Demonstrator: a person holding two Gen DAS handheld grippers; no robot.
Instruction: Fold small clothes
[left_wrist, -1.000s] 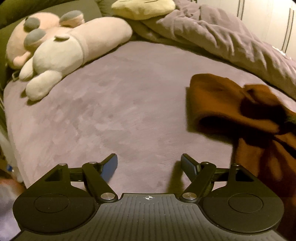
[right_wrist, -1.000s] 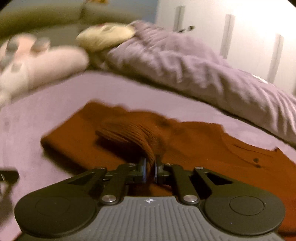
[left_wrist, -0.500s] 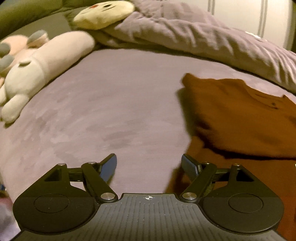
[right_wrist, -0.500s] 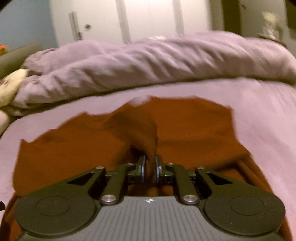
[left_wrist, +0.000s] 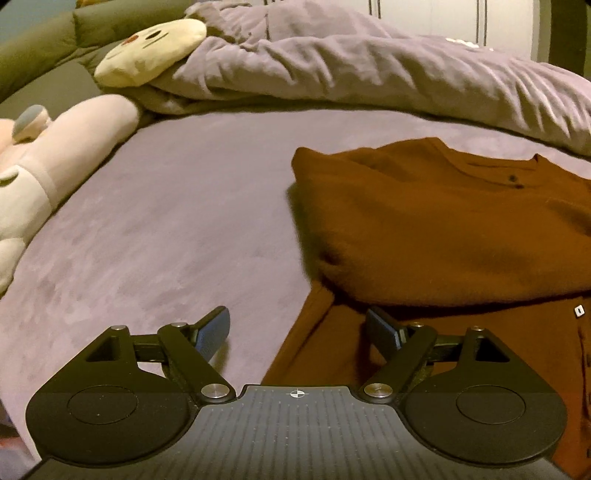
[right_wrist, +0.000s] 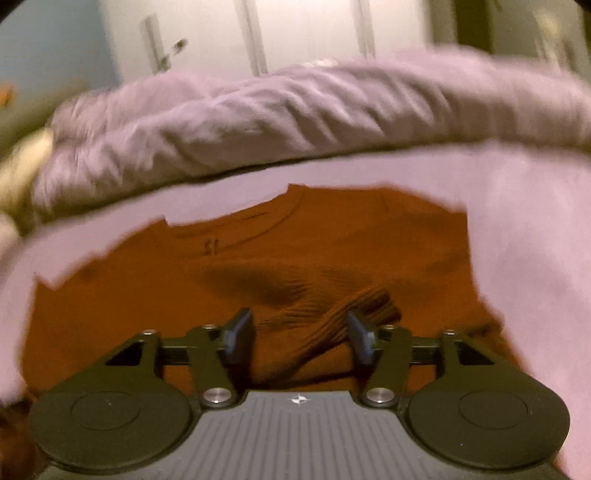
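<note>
1. Mauve bed sheet fills both views; rumpled duvet along the far edge, pale closet doors behind.
2. Plush toys lie at the left of the bed.
3. Rust sweater lies flat on the sheet, one sleeve folded across its body.
4. Left gripper spread wide, empty, over the sweater's edge.
5. Right gripper jaws have just been opening; ribbed cuff lies loose between them.
6. Right view blurred; sweater cut off at the left view's right edge.
</note>
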